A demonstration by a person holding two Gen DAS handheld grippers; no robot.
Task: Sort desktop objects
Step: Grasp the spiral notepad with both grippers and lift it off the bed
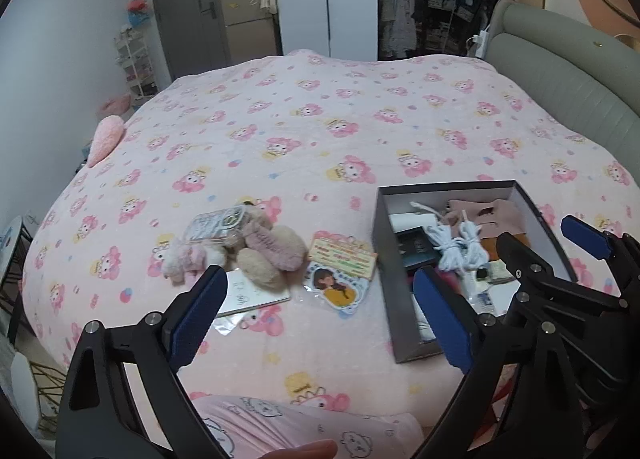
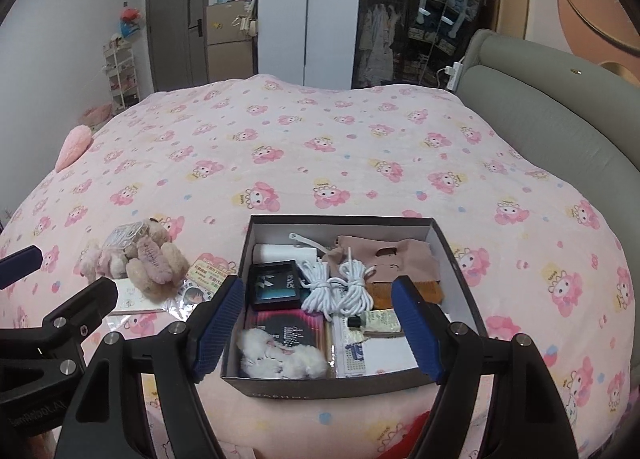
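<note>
Both jaws released, nothing held. Bed (image 1: 320, 131) carries box (image 2: 452, 259) under my right gripper (image 2: 320, 327); plush pile (image 1: 256, 255) and cards (image 1: 344, 255) lie beside it, ahead of my left gripper (image 1: 320, 311). I'd grab the plush centre-on, then lift over the rim.

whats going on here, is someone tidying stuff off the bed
A person holds a gripper in each hand over a pink bed cover, sorting small items into a dark box. The box already holds white cords, a black case and a white fluffy toy. Plush bears and cards lie on the cover beside it. The left gripper and right gripper are both open, holding nothing.
</note>
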